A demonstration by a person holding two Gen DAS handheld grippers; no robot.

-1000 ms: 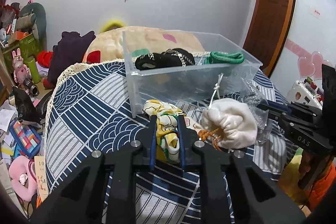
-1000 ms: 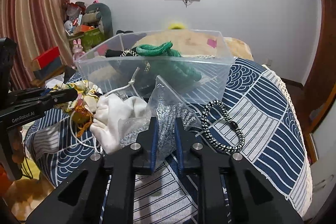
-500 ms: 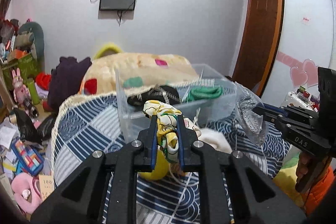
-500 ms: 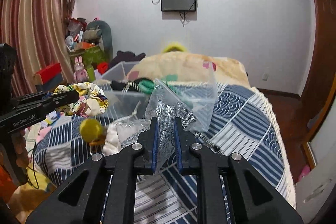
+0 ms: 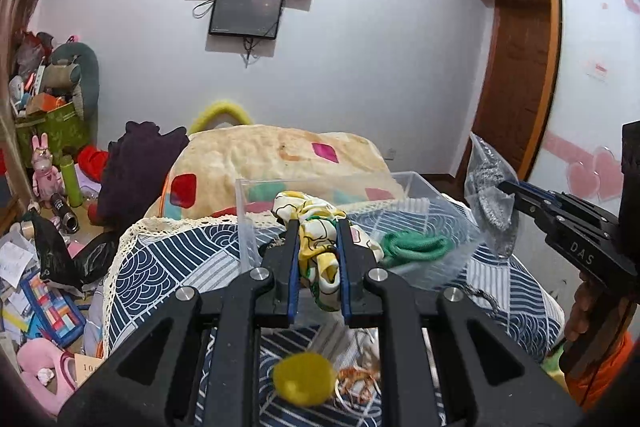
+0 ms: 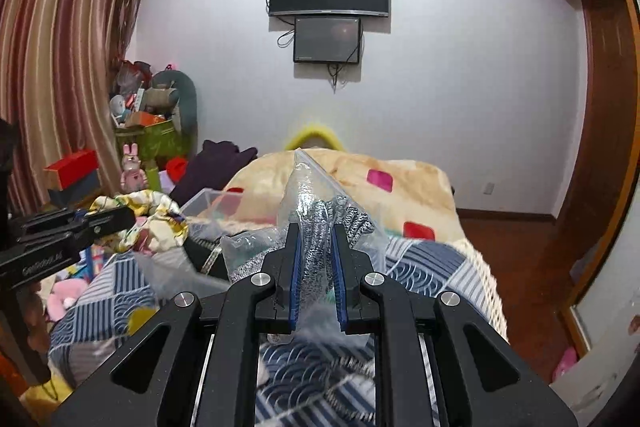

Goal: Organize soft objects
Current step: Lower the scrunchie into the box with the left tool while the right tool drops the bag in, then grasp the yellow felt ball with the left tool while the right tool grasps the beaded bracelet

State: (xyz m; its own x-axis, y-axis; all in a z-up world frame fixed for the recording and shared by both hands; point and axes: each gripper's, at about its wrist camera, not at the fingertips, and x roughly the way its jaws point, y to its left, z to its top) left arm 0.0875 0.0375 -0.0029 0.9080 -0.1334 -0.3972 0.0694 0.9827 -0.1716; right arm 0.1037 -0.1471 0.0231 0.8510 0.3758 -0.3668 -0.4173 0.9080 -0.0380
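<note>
My left gripper (image 5: 318, 227) is shut on a yellow, white and green patterned cloth (image 5: 316, 223), held in the air above the clear plastic bin (image 5: 436, 223). A yellow ball (image 5: 304, 379) hangs below it. The bin holds a green rope (image 5: 414, 245). My right gripper (image 6: 316, 233) is shut on a clear plastic bag (image 6: 316, 203) with a grey-white braided cord inside, also lifted. That bag shows at the right of the left wrist view (image 5: 490, 203). The cloth shows at the left of the right wrist view (image 6: 140, 215).
The bin stands on a bed with a blue and white patterned cover (image 5: 160, 267). A cream blanket (image 5: 280, 155) lies behind it. Toys and boxes clutter the floor at left (image 5: 48, 291). A wooden door (image 5: 516, 67) is at the right.
Both grippers have risen from the bed with their loads. The cloth and its yellow ball and the bag now hang above the bin. The white pouch has dropped out of view.
</note>
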